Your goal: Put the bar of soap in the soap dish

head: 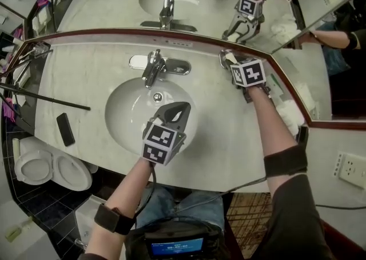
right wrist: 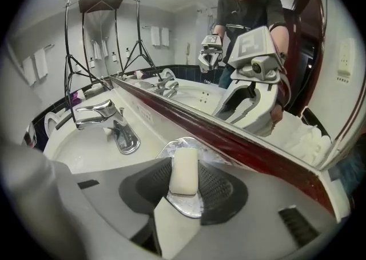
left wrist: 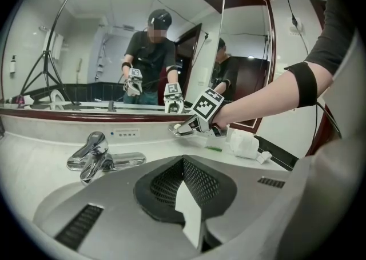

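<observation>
Right, the marble tabletop runs under the mirror, with the sink basin sunk at its middle and the faucet behind that, at the back edge. My left tool hangs over the basin with its jaws pressed together and nothing in them. I judge it is parked there only so that it is out of the working side's way.

My right tool is tipped steeply down at the back edge, right of the faucet and just beside the mirror's frame, because that is where the metal soap dish sits. The bar of soap lies flat in that dish, lengthwise along the jaws, and the pads look to be pinching its two long sides. Gripping across the narrow width should stop the bar swivelling, I reckon. With the bar resting on the dish, what remains seems to be letting go and backing off without dragging it out.
</observation>
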